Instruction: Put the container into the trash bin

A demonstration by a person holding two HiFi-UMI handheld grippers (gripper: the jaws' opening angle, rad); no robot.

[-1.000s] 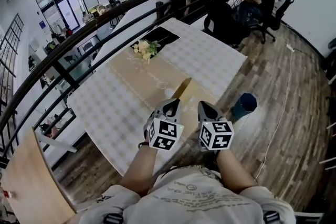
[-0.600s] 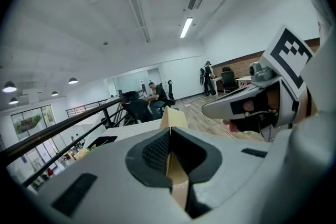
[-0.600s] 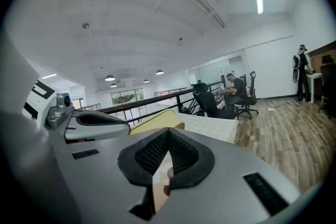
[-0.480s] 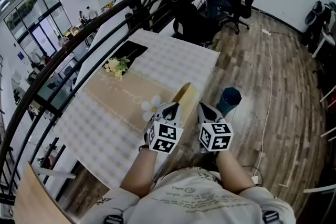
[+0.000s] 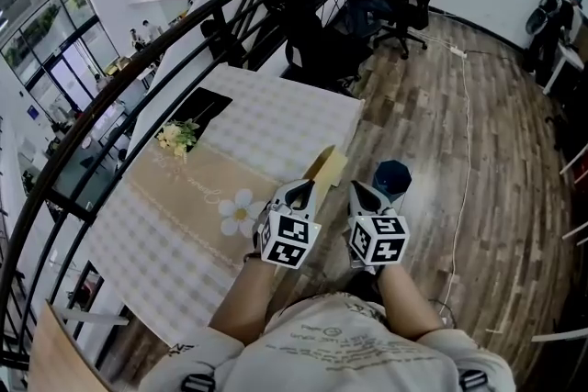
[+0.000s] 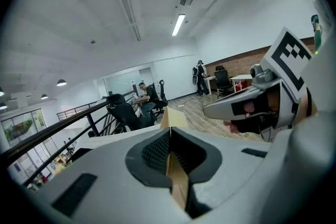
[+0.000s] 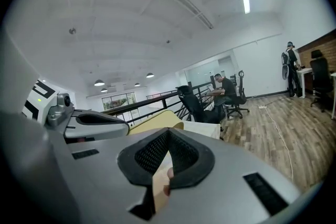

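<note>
Carrying the container (image 5: 326,168) out in front of us, we have it pinched from both sides: the left gripper (image 5: 299,191) is clamped on one thin tan wall, and its own view shows the card sandwiched right in the notch of the pads. The right gripper (image 5: 361,191) is clenched on the opposite wall in the same way. The box hangs over the near edge of the table (image 5: 266,119), above the checked cloth and clear of it as far as we can tell. The trash bin (image 5: 392,180), dark with its mouth open, stands on the wooden floor (image 5: 459,133) just beside that table edge, ahead and a little right of the right gripper. As we read it, this is the carry, and the drop is not yet made. To do it well we want the two grippers travelling as one, side by side at matching height, so the thin card neither twists nor slides out of either pinch. We swing the whole load right, off the table and over the bin's mouth. We get it centred above the rim before letting go, then lower it a touch. Then we release both sides together, since one late jaw would likely tip the box onto the floor.
</note>
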